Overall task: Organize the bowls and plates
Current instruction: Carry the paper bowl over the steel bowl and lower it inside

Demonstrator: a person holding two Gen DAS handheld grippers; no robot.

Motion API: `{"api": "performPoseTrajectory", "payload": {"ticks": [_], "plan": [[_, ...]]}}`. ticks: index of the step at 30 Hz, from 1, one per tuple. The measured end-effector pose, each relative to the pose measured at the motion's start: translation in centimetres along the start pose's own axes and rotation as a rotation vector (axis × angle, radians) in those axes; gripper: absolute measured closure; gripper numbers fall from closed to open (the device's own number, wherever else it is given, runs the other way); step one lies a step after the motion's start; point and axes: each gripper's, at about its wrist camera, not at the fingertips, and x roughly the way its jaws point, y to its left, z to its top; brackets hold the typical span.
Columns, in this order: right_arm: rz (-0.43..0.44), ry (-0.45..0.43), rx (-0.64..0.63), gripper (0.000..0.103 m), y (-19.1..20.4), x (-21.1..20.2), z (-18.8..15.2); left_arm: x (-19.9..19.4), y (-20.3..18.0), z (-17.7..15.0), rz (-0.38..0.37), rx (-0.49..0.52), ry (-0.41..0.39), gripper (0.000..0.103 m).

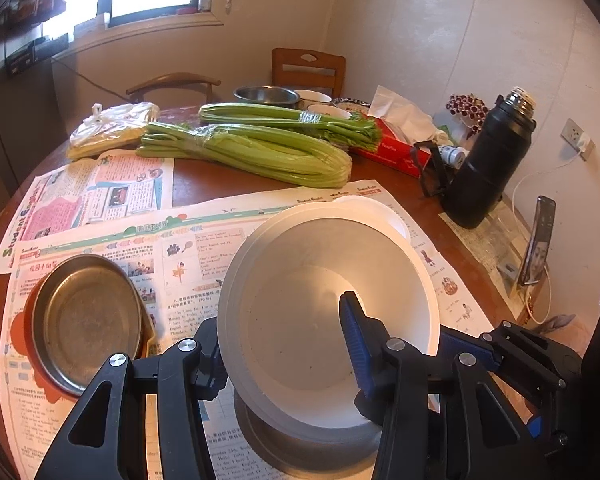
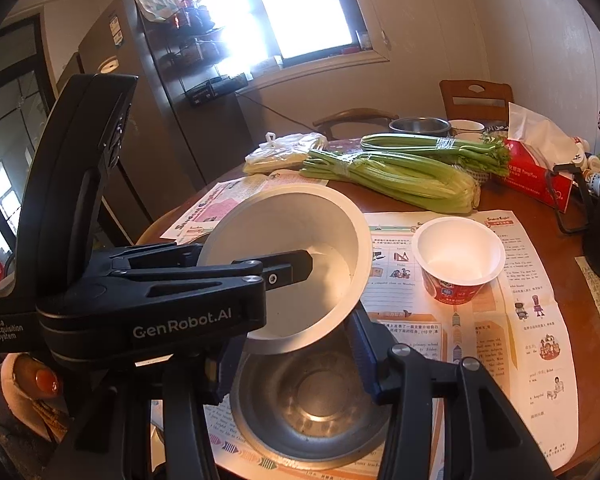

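Carrying the white bowl [image 1: 332, 320] tilted above the steel bowl [image 2: 312, 396] near me, both grippers, left gripper [image 1: 284, 344] and right gripper [image 2: 288, 364], clamp its rim; I'd level it before nesting.

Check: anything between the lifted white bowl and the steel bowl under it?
Nothing visible. The large white bowl, held at its rim by both grippers, hangs tilted just above the empty stainless steel bowl. The small red-and-white paper cup stands off to the side.
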Motion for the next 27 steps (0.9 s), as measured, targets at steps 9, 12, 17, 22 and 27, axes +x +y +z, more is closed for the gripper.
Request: {"api": "performPoseTrajectory", "payload": {"ticks": [9, 12, 17, 22, 27], "plan": [[0.006, 0.026, 0.007, 0.053, -0.1, -0.7, -1.9, 0.3, -0.6, -2.1, -0.016, -0.005, 0.033, 0.054], [0.007, 0.046, 0.017, 0.053, -0.4, -0.7, -2.6, 0.8, -1.0, -2.9, -0.015, -0.004, 0.048, 0.054], [0.015, 0.075, 0.03, 0.053, -1.2, -0.4, -3.9, 1.8, -1.3, -3.9, -0.011, -0.005, 0.076, 0.054], [0.018, 0.113, 0.043, 0.053, -1.8, 0.5, -4.8, 3.3, -1.3, -4.9, -0.006, -0.018, 0.109, 0.054], [0.028, 0.146, 0.061, 0.053, -2.4, 1.5, -5.6, 4.4, -1.3, -5.4, 0.007, -0.017, 0.125, 0.054]]}}
